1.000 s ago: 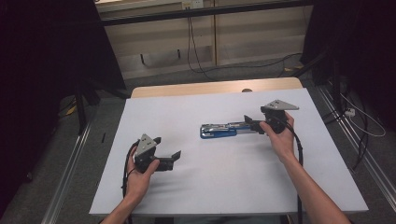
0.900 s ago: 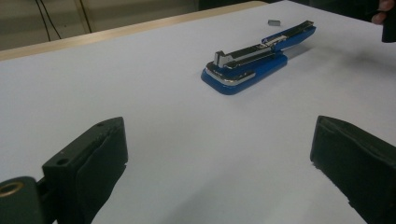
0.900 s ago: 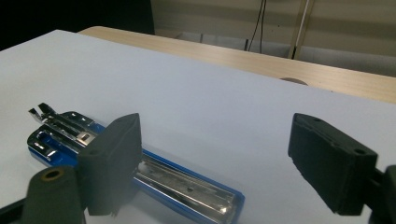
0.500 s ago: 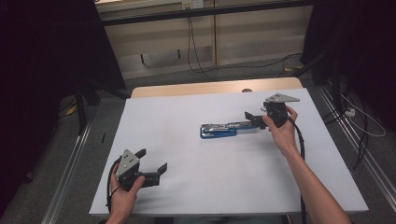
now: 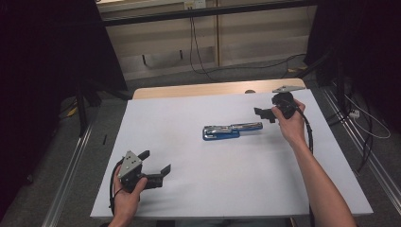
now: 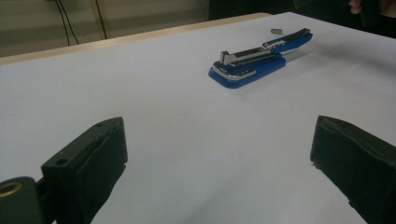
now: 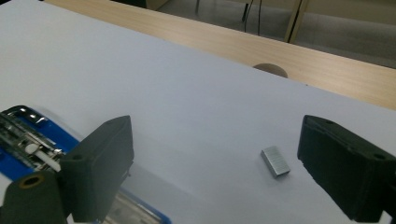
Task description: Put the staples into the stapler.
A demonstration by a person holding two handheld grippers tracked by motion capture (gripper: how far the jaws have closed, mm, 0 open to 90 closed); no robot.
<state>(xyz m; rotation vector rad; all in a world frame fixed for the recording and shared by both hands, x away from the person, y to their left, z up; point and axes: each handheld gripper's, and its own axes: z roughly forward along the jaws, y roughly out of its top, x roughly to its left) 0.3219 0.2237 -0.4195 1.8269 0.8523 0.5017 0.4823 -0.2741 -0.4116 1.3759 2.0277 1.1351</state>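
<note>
Tongs [image 5: 261, 114] level — right wrist cocked.

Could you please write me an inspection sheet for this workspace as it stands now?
Surface: white sheet over a wooden table.
Job's things: blue stapler lying opened out flat mid-sheet; staple block loose on the sheet beside it.
Clutter: nothing seen.
Grippers: left claw open, empty, at the near left; right claw open, empty, past the stapler's far-right end, the staple block lying between its jaws untouched.
Cables: one trails from each claw; more run along the floor.
Surroundings: dark curtains, metal rails beside the table.
</note>
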